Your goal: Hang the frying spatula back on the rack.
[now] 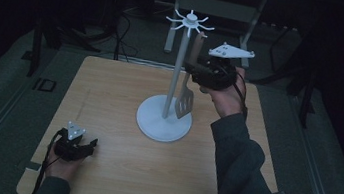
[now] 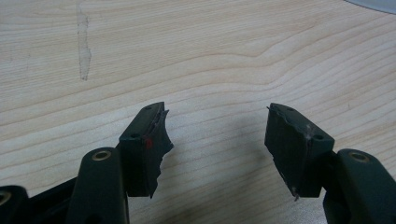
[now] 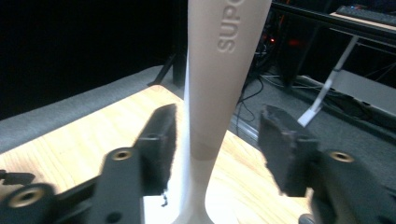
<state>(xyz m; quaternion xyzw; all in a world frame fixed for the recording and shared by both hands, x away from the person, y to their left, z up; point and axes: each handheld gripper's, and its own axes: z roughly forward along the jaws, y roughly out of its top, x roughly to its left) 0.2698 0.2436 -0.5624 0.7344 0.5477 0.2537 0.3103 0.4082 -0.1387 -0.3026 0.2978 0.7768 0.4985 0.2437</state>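
Near table edge: left gripper (image 1: 84,146) resting low on the wooden table (image 1: 110,94), jaws spread wide over bare wood, nothing between them. Farther back: right gripper (image 1: 191,69) raised beside white rack (image 1: 175,77), jaws spread on either side of spatula (image 3: 212,93) handle, pads clear of it. Spatula hanging from rack's top hooks, blade just above round base.

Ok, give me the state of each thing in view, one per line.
Spatula: hanging upright from the rack, blade down, handle between the right tool's open jaws, pads clear.
Rack: upright on the table.
Right tool: open.
Left tool: open, empty, low over the table.
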